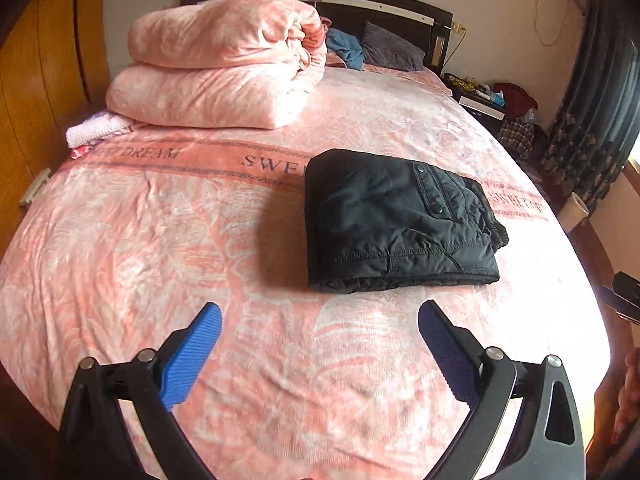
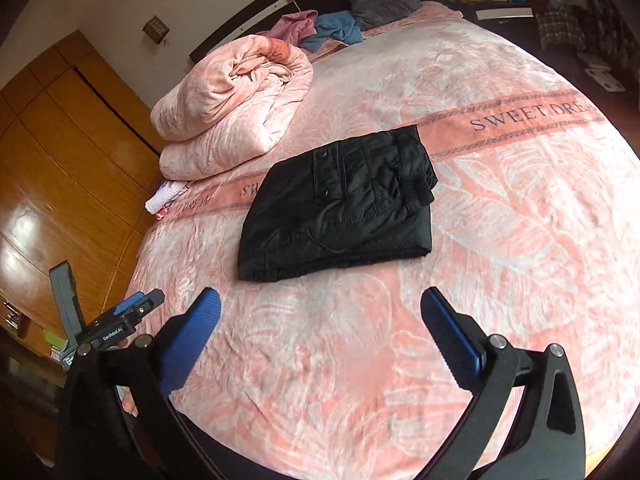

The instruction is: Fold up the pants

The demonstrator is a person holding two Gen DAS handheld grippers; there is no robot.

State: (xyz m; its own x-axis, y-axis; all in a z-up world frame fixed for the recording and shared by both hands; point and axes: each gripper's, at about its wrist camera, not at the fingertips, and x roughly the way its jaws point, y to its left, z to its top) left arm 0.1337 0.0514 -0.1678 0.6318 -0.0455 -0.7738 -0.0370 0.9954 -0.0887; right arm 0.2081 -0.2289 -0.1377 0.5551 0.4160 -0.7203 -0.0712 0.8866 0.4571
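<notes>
— Where do the pants lie from your jaws?

— The black padded pants [image 1: 400, 220], folded into a squarish bundle, rest on the pink patterned bed [image 1: 160, 240], ahead of both. Your left gripper [image 1: 320, 328] and right gripper [image 2: 320, 316] hover spread, holding nothing, about equally near.
</notes>
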